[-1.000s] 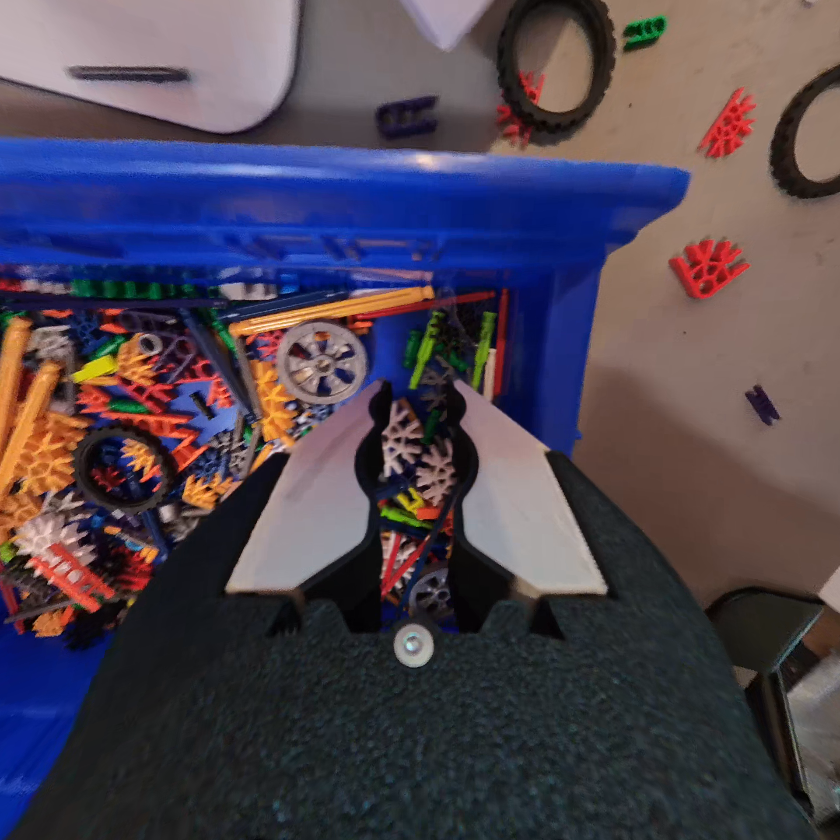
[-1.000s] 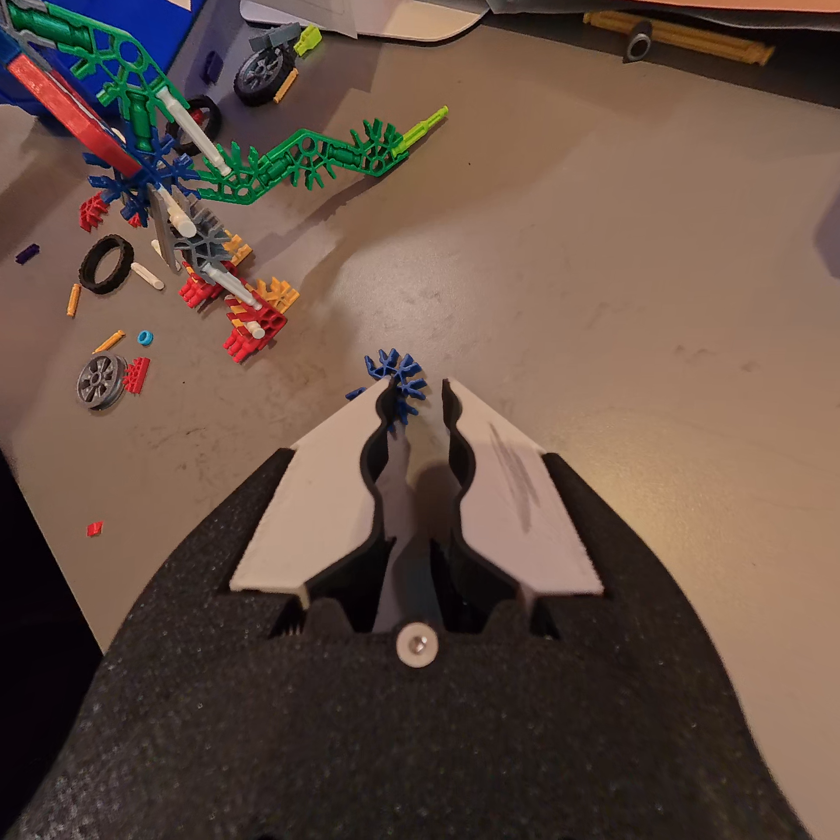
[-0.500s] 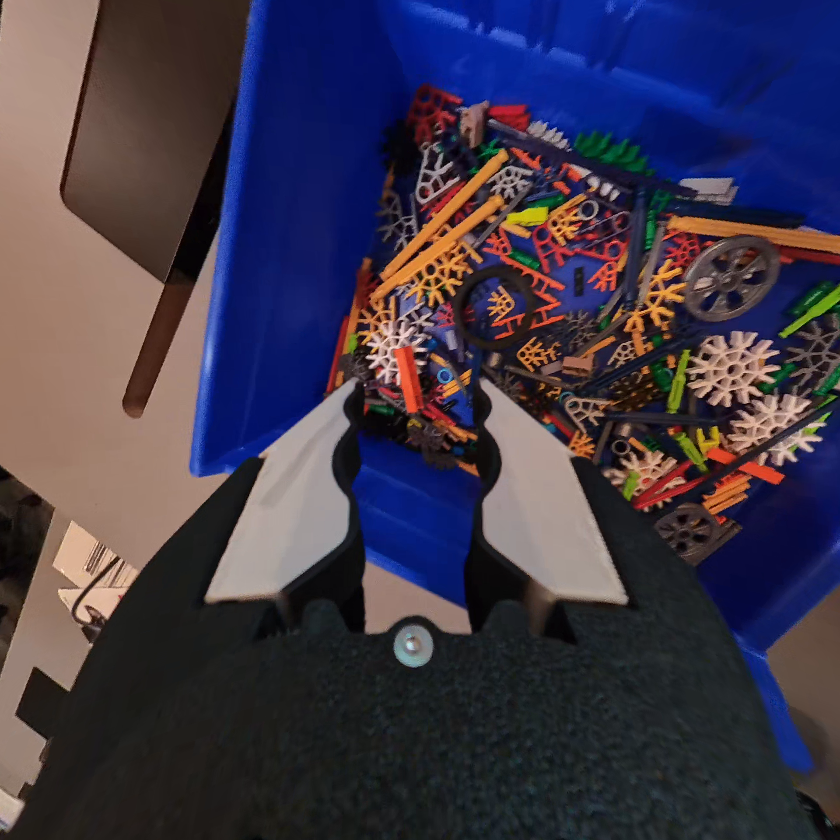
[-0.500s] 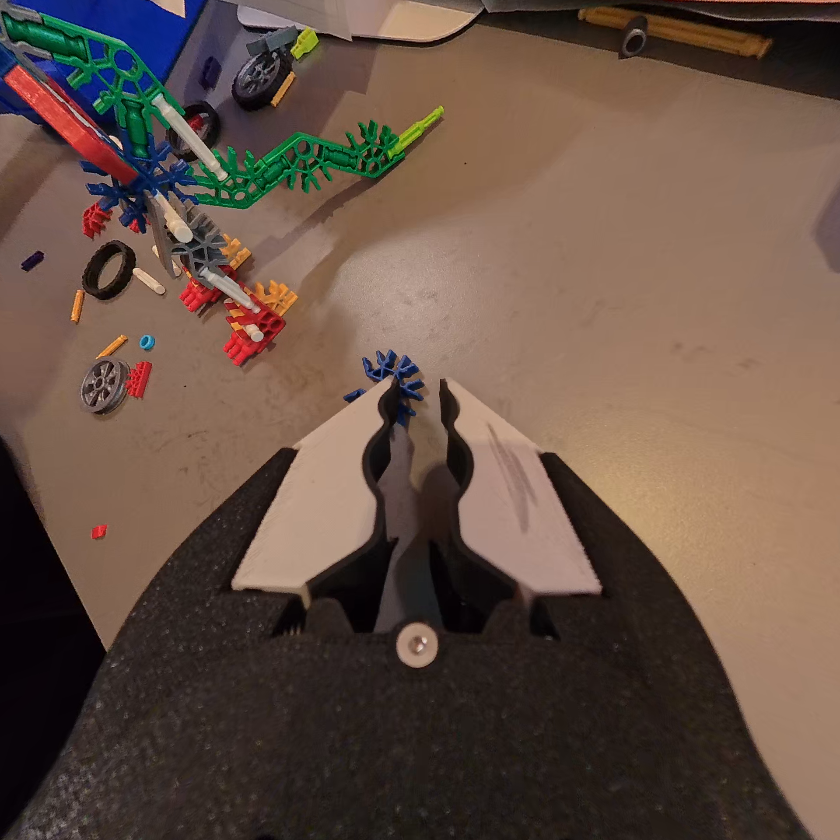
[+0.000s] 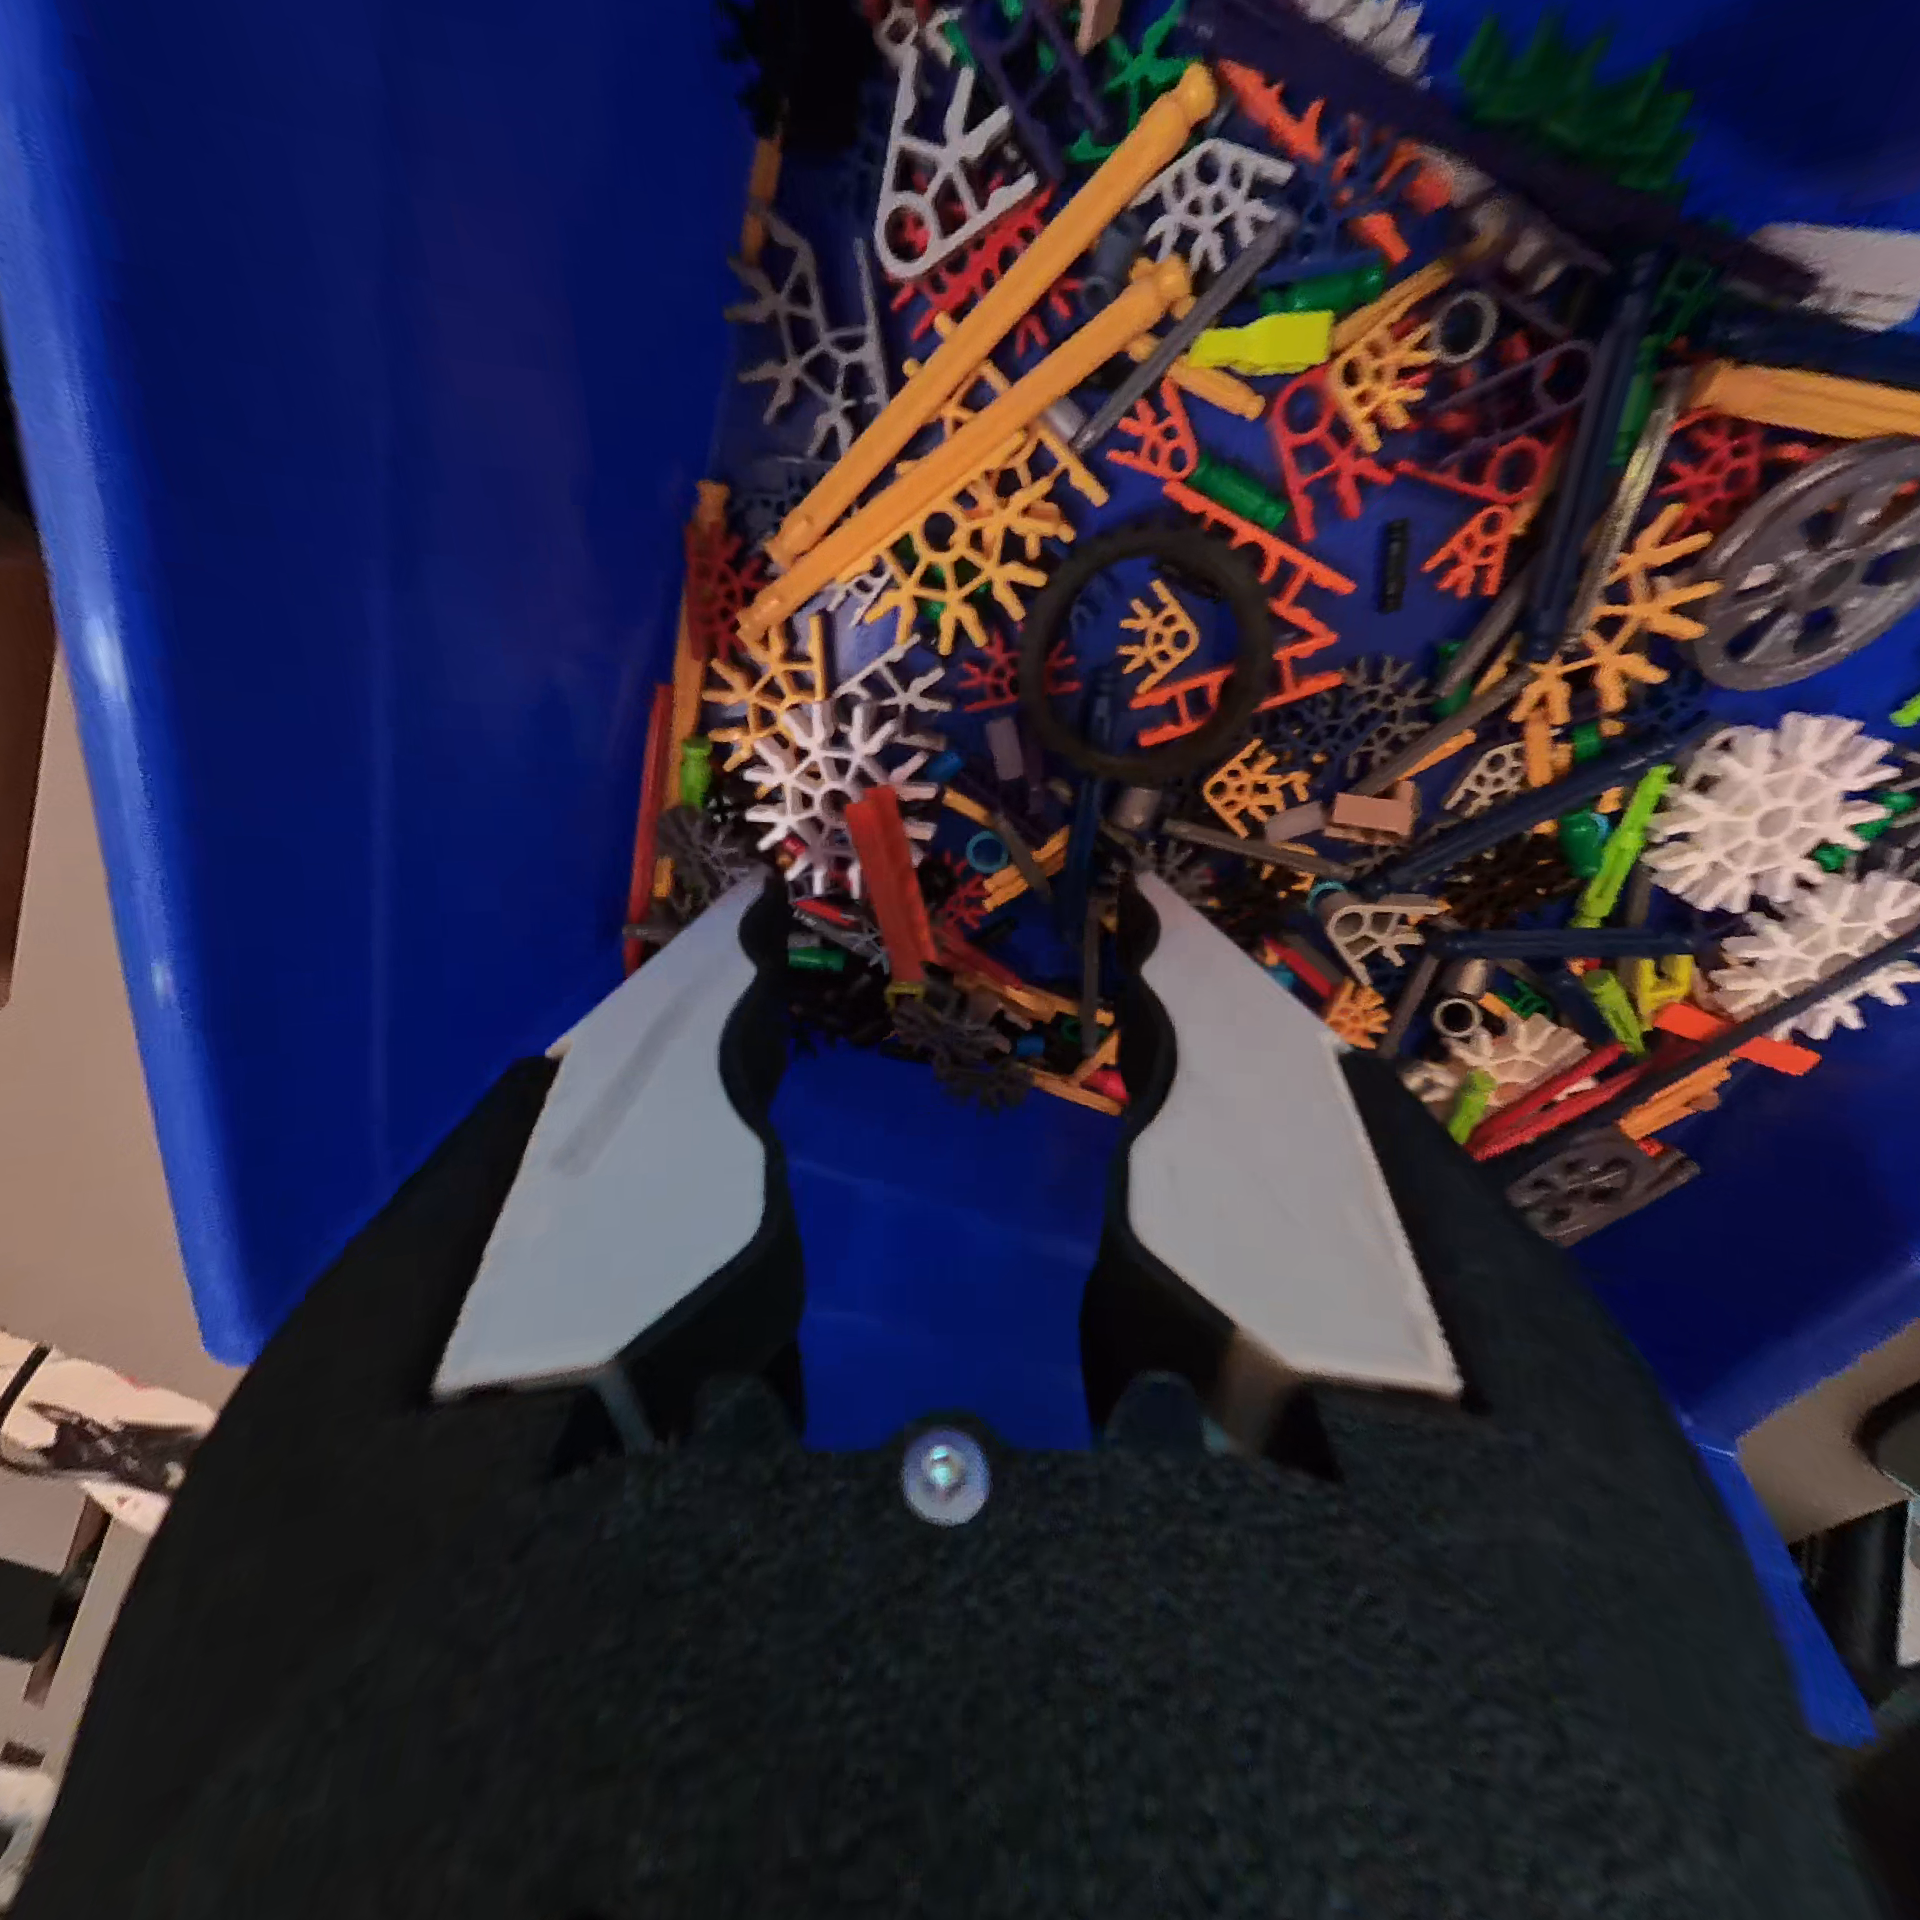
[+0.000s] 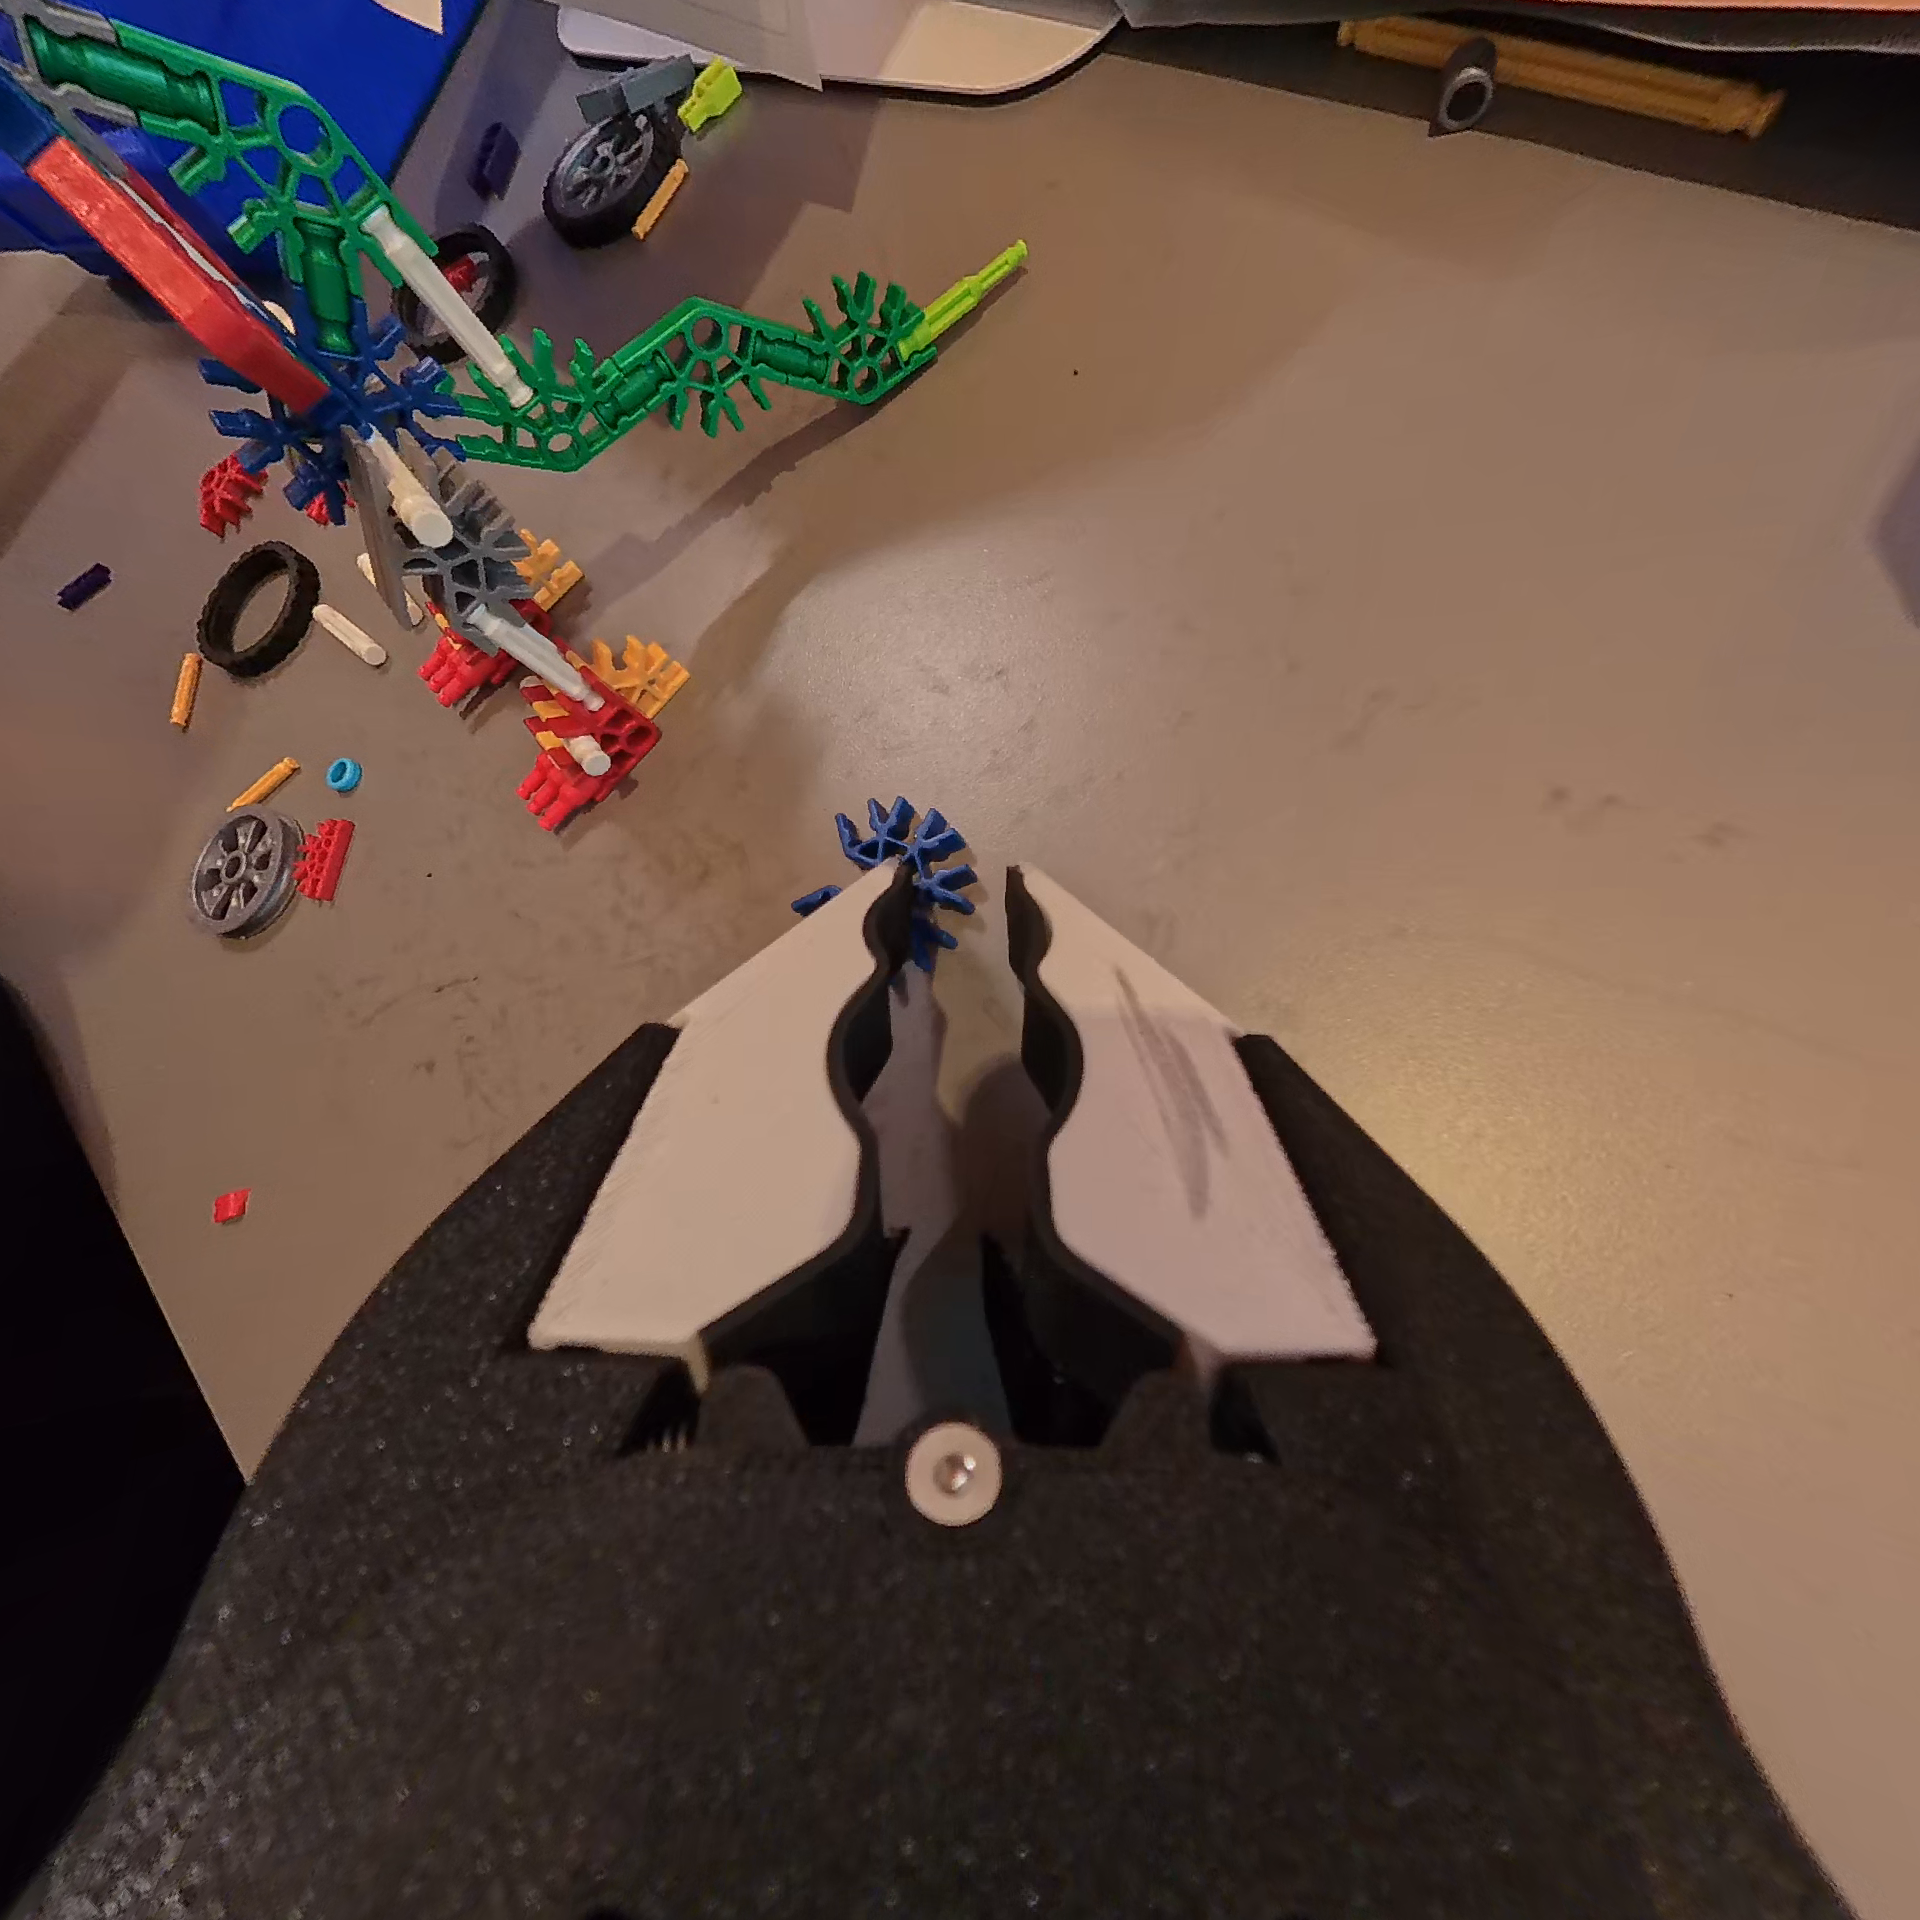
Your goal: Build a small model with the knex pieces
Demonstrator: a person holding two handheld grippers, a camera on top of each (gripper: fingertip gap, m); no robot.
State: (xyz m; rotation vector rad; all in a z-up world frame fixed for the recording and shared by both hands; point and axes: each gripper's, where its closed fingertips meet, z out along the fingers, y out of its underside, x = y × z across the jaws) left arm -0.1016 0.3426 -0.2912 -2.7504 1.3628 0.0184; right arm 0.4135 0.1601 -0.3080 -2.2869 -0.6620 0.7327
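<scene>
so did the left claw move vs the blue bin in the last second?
Yes. The left claw swung from the bin's far corner to the opposite side, and now points over the near wall of the blue bin at the parts pile, opened wider.

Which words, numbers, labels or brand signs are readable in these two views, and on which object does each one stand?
No text can be read in either view.
White object beside the blue bin: it has dark marks, too blurred to read.
Finger of the right hand-held gripper: it has grey streaks, a smudge and not writing.
Toy pieces in the bin and toy model on the table: no print visible.
</scene>
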